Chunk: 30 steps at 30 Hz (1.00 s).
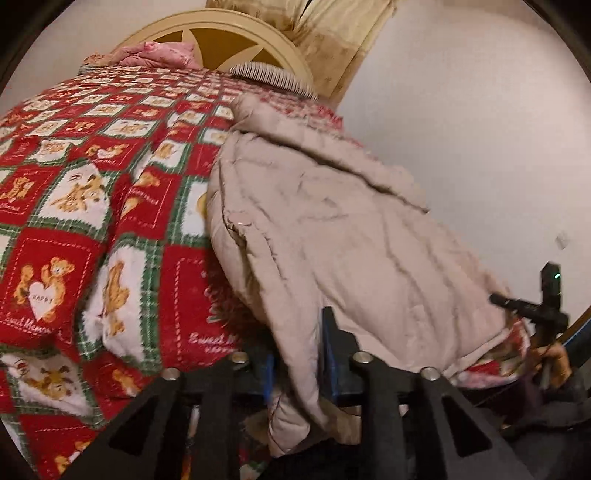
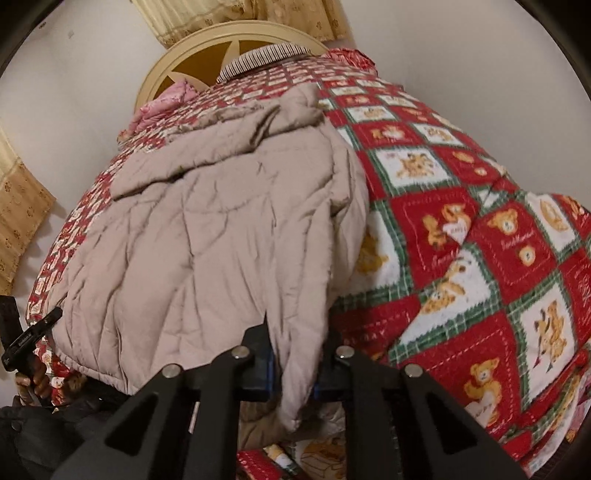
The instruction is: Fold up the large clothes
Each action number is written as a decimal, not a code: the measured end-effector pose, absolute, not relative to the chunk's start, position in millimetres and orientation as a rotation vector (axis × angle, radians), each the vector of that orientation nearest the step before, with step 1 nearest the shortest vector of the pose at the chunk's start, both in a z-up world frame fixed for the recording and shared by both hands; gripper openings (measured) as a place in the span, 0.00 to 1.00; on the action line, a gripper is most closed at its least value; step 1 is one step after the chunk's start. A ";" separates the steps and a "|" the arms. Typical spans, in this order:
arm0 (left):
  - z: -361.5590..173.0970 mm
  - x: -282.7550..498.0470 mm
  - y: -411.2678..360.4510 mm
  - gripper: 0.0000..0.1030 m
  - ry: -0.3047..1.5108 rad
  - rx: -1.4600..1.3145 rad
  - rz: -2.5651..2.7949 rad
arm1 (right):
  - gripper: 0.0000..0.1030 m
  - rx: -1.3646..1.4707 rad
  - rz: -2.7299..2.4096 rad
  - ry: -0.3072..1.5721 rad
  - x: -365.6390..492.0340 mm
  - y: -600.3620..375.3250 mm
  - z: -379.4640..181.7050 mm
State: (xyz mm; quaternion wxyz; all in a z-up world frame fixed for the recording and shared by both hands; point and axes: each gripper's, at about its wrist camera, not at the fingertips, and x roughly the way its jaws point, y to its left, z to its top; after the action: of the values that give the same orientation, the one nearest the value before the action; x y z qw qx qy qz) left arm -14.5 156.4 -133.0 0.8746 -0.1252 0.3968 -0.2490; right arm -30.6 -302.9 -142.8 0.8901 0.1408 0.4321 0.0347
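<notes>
the near hem of the beige quilted coat [image 1: 332,229] is hidden where it drops between the blue fingers [image 1: 330,354] of the left gripper [image 1: 297,363], and likewise behind the right gripper [image 2: 295,363]. the teddy-bear blanket [image 2: 480,236] is covered by the coat across its middle and cut off at the frame edges. the headboard [image 1: 221,40] is partly masked by pillows. blanket lettering is blurred beyond reading.

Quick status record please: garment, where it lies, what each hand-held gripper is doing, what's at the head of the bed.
garment: beige padded coat, rumpled
surface: bed with red teddy-bear blanket
left hand-held gripper: shut on coat hem
right hand-held gripper: shut on coat hem
head of bed: cream headboard, pink pillow
</notes>
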 end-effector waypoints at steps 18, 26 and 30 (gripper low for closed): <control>-151.7 -24.5 150.2 0.60 0.802 -0.252 -0.531 | 0.34 0.310 0.104 0.950 -31.1 -307.5 -171.0; -118.8 -25.6 164.9 0.09 0.702 -0.369 -0.669 | 0.16 0.551 0.207 0.870 -39.3 -324.5 -138.7; -83.7 -36.3 170.4 0.09 0.610 -0.448 -0.784 | 0.16 0.626 0.275 0.781 -53.7 -326.4 -99.3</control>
State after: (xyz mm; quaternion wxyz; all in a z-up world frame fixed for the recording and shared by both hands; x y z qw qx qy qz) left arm -36.3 170.4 -83.7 0.8552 -0.2129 0.2903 -0.3729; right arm -53.7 -326.4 -99.3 0.8683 0.2990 0.3734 0.1314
